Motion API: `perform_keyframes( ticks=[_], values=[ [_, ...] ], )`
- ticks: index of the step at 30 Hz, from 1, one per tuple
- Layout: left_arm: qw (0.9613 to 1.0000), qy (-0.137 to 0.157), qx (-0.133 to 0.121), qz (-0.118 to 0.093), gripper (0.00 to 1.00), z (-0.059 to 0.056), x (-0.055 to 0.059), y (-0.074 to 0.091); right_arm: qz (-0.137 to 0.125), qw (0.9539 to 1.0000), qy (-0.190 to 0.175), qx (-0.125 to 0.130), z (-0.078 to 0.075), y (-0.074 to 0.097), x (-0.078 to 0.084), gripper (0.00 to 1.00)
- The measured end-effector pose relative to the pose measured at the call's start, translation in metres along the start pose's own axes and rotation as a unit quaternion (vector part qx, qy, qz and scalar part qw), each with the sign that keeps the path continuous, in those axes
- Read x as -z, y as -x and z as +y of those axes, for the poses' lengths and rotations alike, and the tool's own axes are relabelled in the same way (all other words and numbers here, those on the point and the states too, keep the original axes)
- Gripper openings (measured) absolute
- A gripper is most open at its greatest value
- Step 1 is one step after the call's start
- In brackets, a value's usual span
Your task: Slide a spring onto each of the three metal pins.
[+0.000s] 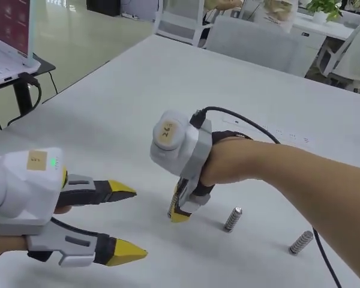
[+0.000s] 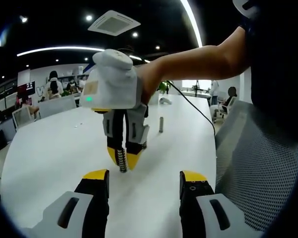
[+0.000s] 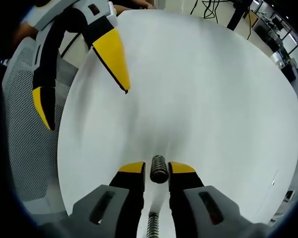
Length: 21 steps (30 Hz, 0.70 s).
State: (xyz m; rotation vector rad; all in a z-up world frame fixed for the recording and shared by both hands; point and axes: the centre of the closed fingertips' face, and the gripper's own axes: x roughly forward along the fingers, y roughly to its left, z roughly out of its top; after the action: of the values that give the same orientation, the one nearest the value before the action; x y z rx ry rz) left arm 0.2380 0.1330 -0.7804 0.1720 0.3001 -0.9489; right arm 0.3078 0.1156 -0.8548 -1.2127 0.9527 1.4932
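My right hand-held gripper [image 1: 180, 216] clamps a grey coiled metal spring [image 3: 159, 169]. My left hand-held gripper [image 1: 139, 223] (yellow-tipped) gapes wide.

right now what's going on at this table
A person works two handheld grippers over a white table. The right gripper points down, shut on a spring held upright at its surface. The left gripper hovers open beside it, holding nothing. A second spring stands upright nearby and a third spring lies on the table.
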Motion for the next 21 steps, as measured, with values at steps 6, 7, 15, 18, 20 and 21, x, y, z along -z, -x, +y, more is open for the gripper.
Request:
perform_keyframes(
  ticks=[6, 7, 15, 18, 20, 21],
  values=[
    [1.0000, 0.000, 0.001, -0.001, 0.52, 0.000, -0.001, -0.001, -0.005, 1.0000, -0.006, 0.000, 0.001, 0.001, 0.003, 0.22],
    [1.0000, 0.000, 0.001, -0.001, 0.52, 0.000, -0.001, -0.002, -0.005, 1.0000, -0.008, 0.000, 0.001, 0.001, 0.003, 0.23],
    [1.0000, 0.001, 0.005, 0.001, 0.52, -0.002, -0.001, -0.004, -0.012, 0.9997, -0.019, 0.001, 0.001, 0.004, 0.011, 0.28],
    [1.0000, 0.000, 0.005, 0.002, 0.53, -0.001, -0.001, -0.004, -0.013, 0.9996, -0.024, 0.001, 0.002, 0.005, 0.014, 0.29],
    [1.0000, 0.001, 0.004, 0.001, 0.53, -0.001, -0.002, -0.004, -0.016, 0.9995, -0.028, 0.001, 0.003, 0.006, 0.017, 0.29],
    [1.0000, 0.001, 0.004, 0.001, 0.53, -0.001, -0.002, -0.004, -0.019, 0.9993, -0.031, 0.002, 0.003, 0.008, 0.018, 0.29]
  ],
)
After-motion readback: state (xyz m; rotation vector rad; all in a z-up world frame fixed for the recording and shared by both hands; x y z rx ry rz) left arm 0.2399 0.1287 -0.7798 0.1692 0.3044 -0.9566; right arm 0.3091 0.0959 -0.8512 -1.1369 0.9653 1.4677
